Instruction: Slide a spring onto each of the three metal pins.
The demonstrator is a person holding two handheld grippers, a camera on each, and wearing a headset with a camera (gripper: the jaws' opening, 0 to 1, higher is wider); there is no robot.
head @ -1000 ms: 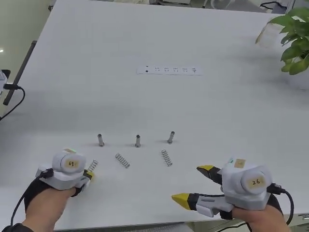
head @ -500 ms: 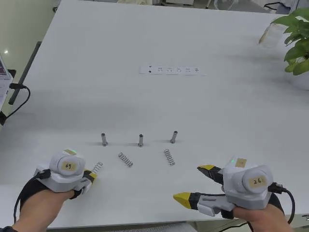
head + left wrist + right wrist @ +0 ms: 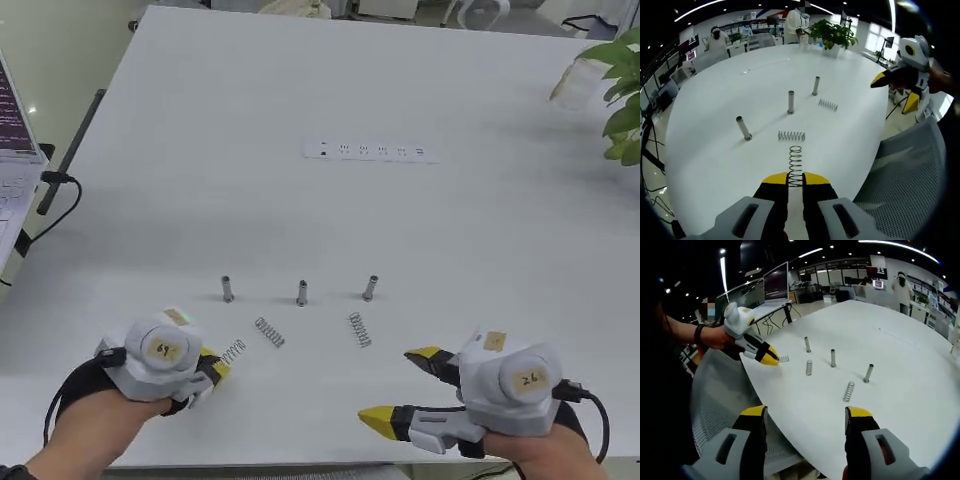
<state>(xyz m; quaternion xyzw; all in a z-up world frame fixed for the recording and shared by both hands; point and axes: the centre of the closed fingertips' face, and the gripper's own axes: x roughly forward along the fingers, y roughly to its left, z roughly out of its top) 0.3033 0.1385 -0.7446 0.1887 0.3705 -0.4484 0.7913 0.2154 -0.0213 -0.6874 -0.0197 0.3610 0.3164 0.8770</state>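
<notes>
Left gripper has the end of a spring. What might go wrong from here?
The left gripper pinches the near spring only at its end, so it may droop or slip when lifted. The nearest pin looks free-standing; a nudge might topple it, and the right gripper is open, bracing nothing.

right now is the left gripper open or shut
Shut. In the left gripper view the left gripper has its yellow tips closed on the near end of a spring lying on the table.

The white table [image 3: 420, 230] bears three upright pins [image 3: 302, 293], two springs [image 3: 359, 329] near them, and a power strip [image 3: 371, 151].
</notes>
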